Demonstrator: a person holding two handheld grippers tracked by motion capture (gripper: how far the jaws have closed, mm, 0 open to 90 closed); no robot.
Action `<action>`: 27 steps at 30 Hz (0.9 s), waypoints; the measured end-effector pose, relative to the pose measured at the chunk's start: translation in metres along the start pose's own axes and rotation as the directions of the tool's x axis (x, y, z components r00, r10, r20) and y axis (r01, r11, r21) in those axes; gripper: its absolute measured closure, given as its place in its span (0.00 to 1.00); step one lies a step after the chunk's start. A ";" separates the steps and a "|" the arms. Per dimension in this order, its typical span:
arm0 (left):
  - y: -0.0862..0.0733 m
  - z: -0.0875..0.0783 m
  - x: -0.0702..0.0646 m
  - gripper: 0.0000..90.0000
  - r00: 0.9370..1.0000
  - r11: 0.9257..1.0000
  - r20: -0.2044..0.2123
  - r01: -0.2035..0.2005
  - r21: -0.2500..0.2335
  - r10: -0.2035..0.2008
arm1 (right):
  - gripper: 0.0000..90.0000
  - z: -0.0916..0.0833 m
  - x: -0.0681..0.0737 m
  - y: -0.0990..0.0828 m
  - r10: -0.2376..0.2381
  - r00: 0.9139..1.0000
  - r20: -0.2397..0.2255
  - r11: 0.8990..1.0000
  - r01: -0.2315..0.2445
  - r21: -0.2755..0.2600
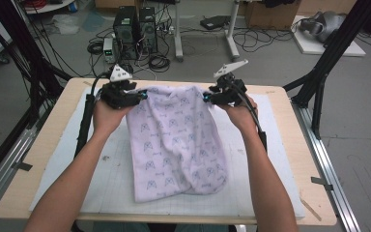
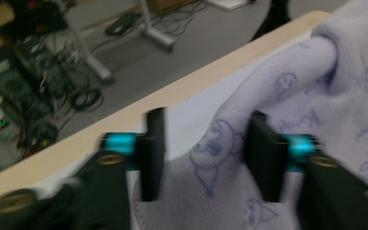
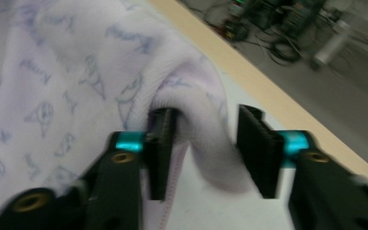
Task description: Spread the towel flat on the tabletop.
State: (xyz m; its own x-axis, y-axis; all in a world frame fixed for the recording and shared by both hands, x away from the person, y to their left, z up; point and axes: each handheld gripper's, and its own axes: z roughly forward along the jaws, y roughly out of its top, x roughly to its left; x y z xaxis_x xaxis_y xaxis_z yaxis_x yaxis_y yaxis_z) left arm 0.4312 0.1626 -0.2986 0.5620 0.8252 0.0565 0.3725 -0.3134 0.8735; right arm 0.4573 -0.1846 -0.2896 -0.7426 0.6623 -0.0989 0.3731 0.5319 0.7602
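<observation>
One lilac printed towel (image 1: 176, 140) hung lifted over the tabletop (image 1: 53, 145), between two tongs: left tongs (image 1: 142, 95) and right tongs (image 1: 206, 97) stood apart, cloth loose between their jaws. Grey floor, cables behind.

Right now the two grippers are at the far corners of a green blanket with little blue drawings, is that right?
Not green. The high view shows the blanket is pale lilac with little blue drawings. The left gripper and right gripper are at its far corners.
</observation>
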 end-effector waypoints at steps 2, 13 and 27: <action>-0.008 0.002 0.002 0.49 1.000 0.999 0.010 -0.021 0.032 0.021 | 0.61 0.007 -0.001 -0.004 0.014 1.000 -0.019 1.000 -0.013 0.013; -0.090 -0.011 -0.018 0.47 0.986 0.990 0.165 -0.043 0.132 0.021 | 0.59 0.005 0.038 -0.069 -0.014 0.983 -0.184 0.999 0.021 0.038; -0.148 -0.049 -0.062 0.43 0.934 0.982 0.354 -0.104 0.155 0.044 | 0.56 -0.024 0.098 -0.152 -0.035 0.951 -0.307 0.999 0.035 -0.004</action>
State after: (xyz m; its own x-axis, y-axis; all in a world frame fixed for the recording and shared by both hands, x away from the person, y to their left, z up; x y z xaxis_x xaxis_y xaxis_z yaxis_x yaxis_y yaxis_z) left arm 0.3048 0.1808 -0.4070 0.8026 0.5911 -0.0803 0.4216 -0.4668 0.7774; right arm 0.3149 -0.2134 -0.3995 -0.8901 0.4492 0.0767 0.3444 0.5529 0.7587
